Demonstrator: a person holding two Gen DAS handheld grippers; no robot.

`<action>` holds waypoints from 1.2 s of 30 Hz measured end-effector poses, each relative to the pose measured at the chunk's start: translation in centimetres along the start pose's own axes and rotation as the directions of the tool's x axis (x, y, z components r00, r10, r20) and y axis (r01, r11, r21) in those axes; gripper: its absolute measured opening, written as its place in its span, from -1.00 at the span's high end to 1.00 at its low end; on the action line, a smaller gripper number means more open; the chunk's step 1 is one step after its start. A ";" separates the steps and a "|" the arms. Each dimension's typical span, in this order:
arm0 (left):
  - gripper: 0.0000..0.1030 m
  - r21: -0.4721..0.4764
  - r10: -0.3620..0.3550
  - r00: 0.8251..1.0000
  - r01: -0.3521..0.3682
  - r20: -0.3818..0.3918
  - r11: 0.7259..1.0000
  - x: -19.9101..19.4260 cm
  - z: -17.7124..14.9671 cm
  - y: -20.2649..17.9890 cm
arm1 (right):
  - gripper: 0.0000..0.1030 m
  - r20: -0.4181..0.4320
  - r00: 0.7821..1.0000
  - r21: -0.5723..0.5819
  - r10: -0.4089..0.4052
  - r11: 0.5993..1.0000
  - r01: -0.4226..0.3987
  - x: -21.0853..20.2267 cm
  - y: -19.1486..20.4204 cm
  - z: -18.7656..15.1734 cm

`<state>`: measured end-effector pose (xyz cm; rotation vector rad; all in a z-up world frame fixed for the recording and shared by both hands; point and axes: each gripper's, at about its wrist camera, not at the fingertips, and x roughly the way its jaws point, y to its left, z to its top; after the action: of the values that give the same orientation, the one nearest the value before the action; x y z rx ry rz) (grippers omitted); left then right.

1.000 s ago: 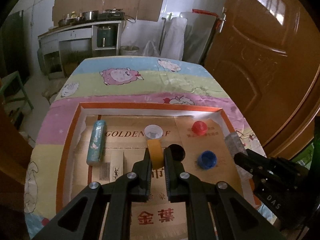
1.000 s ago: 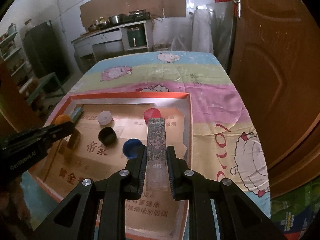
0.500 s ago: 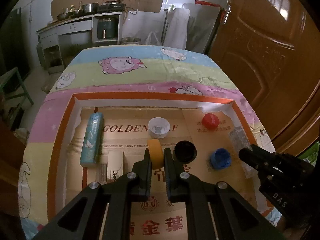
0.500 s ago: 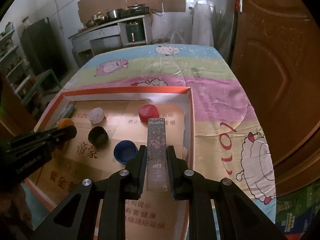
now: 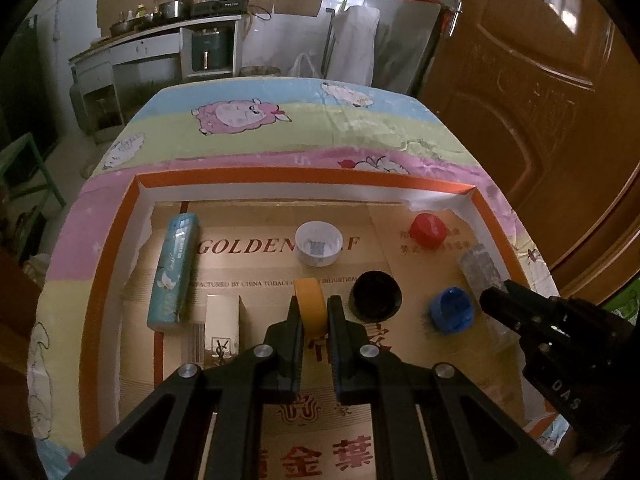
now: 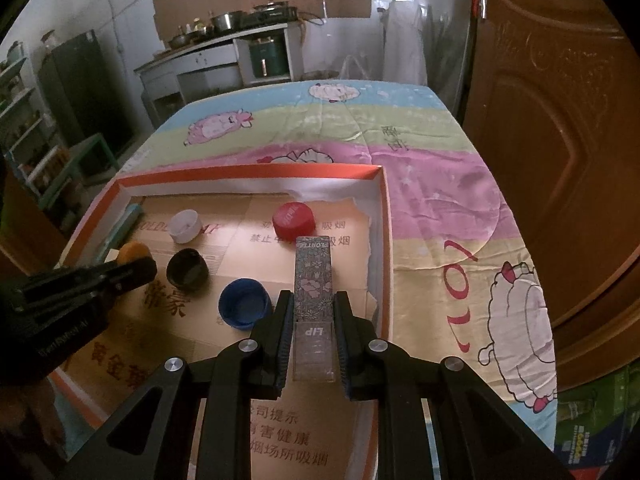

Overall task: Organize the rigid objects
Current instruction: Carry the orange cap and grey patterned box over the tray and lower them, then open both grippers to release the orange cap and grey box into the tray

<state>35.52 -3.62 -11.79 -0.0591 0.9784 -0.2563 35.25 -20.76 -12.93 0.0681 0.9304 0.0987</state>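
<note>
From the left wrist, the left gripper pinches an upright orange plastic cap between its fingers, above an orange-rimmed cardboard tray printed "GOLDEN"; only here a white "YSL" box shows.

From the right wrist, the right gripper pinches a floral transparent box marked "LIP" beside a blue bottle cap in the tray.

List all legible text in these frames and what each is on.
"GOLDEN ... F", middle hidden by the white cap: cardboard liner of the tray.
"...FACTURED BY CHINA TOBAC...": same liner, partly hidden.
"金葉": liner, near edge.
"YSL" monogram: white box.
"LIP" and "FLORTTE", both upside down: patterned lip box in the right gripper.
"DAS": right gripper body.
Red cap print, left gripper label: too blurred.
</note>
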 end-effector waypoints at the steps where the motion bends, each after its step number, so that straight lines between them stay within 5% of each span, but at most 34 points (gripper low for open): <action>1: 0.78 0.001 0.000 1.000 0.000 -0.004 1.000 0.1 -0.1 0.0 | 0.60 -0.001 1.000 0.000 0.000 1.000 0.000 0.1 0.0 0.0; 36: 0.64 -0.013 -0.013 1.000 0.013 0.016 1.000 -0.3 -0.4 0.2 | 0.46 0.014 1.000 0.010 -0.008 1.000 0.008 -0.4 -0.3 -0.3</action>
<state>35.10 -3.35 -11.76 -0.0794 0.9643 -0.2611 34.81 -21.07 -12.80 0.0746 0.9170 0.0859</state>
